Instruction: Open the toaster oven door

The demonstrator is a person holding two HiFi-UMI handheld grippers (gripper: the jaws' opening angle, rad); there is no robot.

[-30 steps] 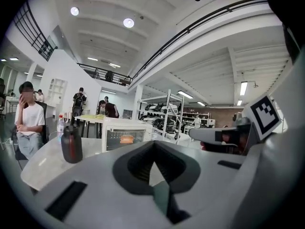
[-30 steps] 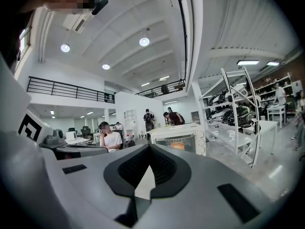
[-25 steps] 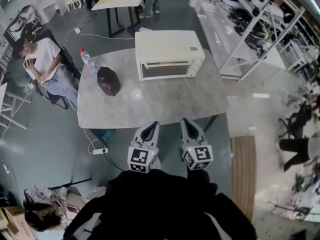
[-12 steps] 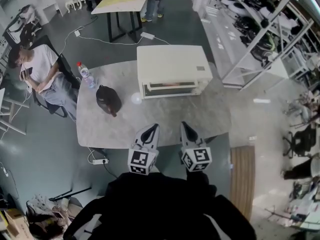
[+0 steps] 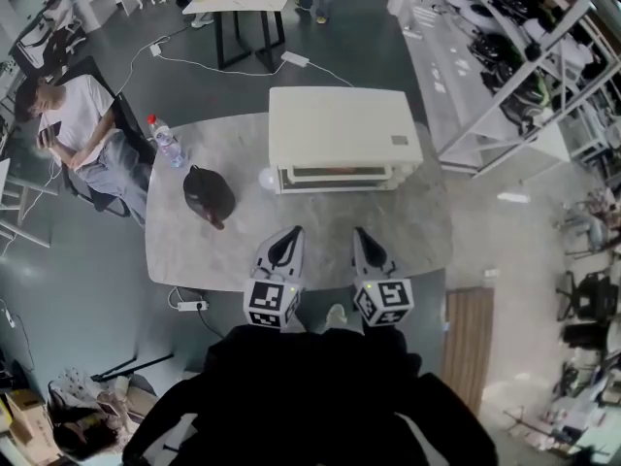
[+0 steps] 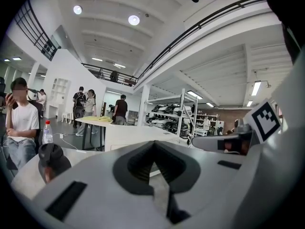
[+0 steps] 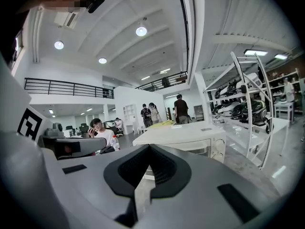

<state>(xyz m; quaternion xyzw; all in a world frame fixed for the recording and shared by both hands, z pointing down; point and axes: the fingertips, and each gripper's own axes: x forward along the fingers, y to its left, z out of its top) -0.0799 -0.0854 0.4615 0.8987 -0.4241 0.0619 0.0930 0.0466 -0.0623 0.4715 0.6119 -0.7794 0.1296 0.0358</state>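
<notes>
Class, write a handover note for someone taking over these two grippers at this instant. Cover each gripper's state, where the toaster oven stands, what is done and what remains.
Left gripper: jaws together, holding nothing, over the near part of the table.
Right gripper: the same, beside it.
Toaster oven: on the far part of the table, front towards the person. Its door is shut, and neither gripper touches it.
Done: nothing on the door yet.
Left: reach forward, open one gripper's jaws, take the door's handle and probably swing it open.
</notes>
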